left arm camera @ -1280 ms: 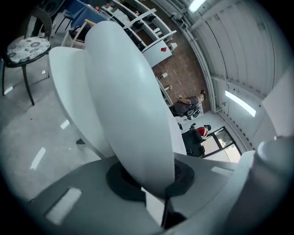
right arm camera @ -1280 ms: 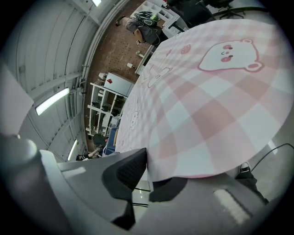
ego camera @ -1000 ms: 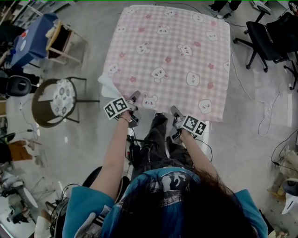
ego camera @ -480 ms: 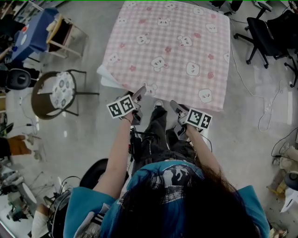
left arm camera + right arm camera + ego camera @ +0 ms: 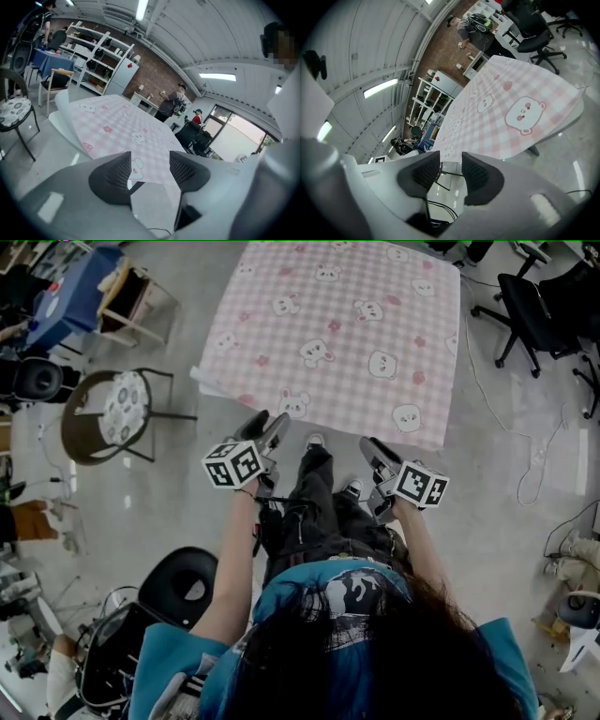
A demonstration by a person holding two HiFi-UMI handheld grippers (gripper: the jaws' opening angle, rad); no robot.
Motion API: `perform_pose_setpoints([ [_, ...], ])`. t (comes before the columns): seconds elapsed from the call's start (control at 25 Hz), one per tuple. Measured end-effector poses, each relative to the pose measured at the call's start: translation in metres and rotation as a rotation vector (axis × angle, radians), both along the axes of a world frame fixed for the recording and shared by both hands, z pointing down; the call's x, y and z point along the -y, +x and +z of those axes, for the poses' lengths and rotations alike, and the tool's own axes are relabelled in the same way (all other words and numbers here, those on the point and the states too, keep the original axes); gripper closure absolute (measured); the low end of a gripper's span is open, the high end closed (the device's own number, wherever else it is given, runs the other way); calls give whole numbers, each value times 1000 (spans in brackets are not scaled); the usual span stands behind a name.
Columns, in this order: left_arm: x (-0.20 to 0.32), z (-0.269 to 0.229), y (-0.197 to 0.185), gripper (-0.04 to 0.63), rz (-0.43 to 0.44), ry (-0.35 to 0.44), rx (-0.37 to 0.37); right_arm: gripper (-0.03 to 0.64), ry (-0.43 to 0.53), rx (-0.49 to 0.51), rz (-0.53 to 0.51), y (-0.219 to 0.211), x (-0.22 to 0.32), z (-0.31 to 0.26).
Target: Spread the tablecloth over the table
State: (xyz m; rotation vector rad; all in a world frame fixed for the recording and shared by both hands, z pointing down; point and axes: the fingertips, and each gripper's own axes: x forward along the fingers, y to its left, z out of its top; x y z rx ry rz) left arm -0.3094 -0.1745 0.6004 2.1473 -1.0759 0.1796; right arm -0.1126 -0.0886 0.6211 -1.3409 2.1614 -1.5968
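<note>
The pink checked tablecloth with bear prints lies flat over the white table, its near edge hanging a little past the table's front. My left gripper hovers just short of that edge, open, with nothing between its jaws; the cloth shows beyond them. My right gripper is also open and empty, off the cloth's near right part. In the gripper views the left gripper and the right gripper each show a clear gap. Both pairs of jaws have just been closing a little after opening wide.
A round-seat chair stands left of the table, with a wooden chair and a blue-covered table behind it. A black office chair is at the right, cables trail on the floor, and a black stool is behind me.
Both grippers were at the cloth's near edge with jaws nearly shut. They have opened, come off the cloth and drawn back and up. The cloth stays spread on the table.
</note>
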Motion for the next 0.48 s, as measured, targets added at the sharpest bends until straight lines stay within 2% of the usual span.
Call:
perform_pose_setpoints([
  [0.28,-9,-42,54,384,204,128,-15,534,157,-102,-64,16,1,-46],
  [0.48,-6,-75,98,413,280,214,-21,534,238,-163,-95,26,1,-72],
])
